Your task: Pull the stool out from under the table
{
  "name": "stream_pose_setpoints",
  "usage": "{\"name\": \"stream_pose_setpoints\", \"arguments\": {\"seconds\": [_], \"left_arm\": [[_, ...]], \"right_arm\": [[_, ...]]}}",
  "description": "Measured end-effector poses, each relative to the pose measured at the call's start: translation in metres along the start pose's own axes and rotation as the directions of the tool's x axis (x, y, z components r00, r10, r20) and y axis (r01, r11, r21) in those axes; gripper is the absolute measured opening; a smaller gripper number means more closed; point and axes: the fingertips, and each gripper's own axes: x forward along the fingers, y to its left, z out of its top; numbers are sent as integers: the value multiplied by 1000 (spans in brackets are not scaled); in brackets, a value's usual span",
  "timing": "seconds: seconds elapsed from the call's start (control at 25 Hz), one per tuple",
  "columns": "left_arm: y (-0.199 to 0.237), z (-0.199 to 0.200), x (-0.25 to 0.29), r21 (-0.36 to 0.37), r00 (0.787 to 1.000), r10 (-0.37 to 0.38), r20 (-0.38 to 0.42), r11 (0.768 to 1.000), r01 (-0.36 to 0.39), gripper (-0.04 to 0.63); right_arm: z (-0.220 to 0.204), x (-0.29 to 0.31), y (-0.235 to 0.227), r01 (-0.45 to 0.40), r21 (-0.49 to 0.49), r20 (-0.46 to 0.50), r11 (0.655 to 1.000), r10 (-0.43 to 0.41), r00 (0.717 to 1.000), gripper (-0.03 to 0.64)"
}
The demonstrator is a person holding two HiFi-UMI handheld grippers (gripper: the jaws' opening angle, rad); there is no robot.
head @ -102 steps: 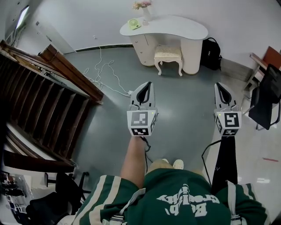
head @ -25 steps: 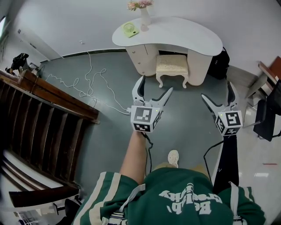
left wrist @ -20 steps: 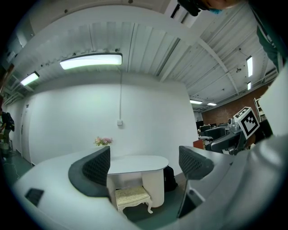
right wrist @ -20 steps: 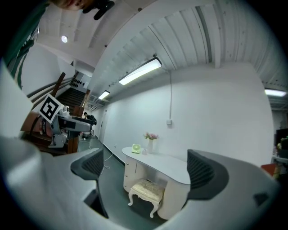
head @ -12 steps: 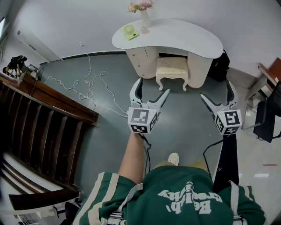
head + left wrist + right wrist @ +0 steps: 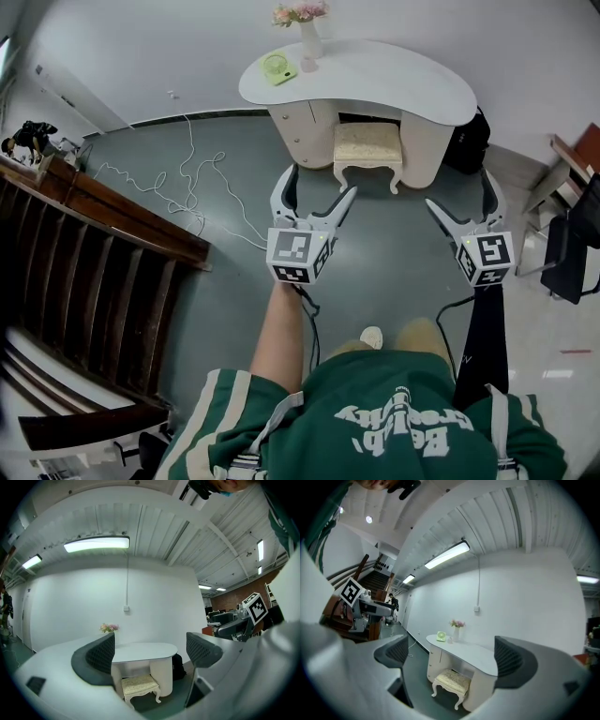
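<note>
- A dark wooden stair rail (image 6: 103,220) runs down the left side of the head view, in much the same place as half a second ago.
- A white cable (image 6: 202,178) snakes over the grey floor between the rail and the table.
- The left gripper (image 6: 321,180) is held out over the floor with its jaws spread wide and nothing between them. Four seconds ago they were closed together. It has drifted slightly to the left over the last half second.
- In the left gripper view the stool appears in the gap between the two jaw pads, well apart from them.
- The white table (image 6: 375,70) stands against the wall with a vase of flowers (image 6: 307,28) and a small green fan (image 6: 277,66) on its left end. It looks nearer than it did four seconds ago.
- The stool (image 6: 367,142) is tucked under the table, between the drawer unit and the right-hand support, with only its front edge and front legs out. It has not moved.
- The right gripper (image 6: 459,187) is also held wide open and empty, well short of the stool. Its jaws too were closed four seconds ago.
- A black bag (image 6: 467,141) sits on the floor beside the table's right end.
</note>
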Motion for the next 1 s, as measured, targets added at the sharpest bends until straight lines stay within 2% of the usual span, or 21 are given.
{"name": "stream_pose_setpoints", "arguments": {"seconds": [0.24,0.4,0.56,1.0], "left_arm": [[2,-3,-4,4,1000,-15,-6,1000,15,474],[5,-7,2,-18,1000,-27,-10,999,27,474],[14,-8,8,-11,1000,-7,-6,1000,7,474],[35,-25,85,-14,1000,-24,-11,1000,24,474]], "right_arm": [[1,8,7,-18,-42,-7,999,18,1000,581],[2,19,1,-16,-45,-1,999,16,1000,578],[2,36,0,-32,-44,11,999,32,999,575],[-25,104,-45,-23,-15,20,1000,24,1000,567]]}}
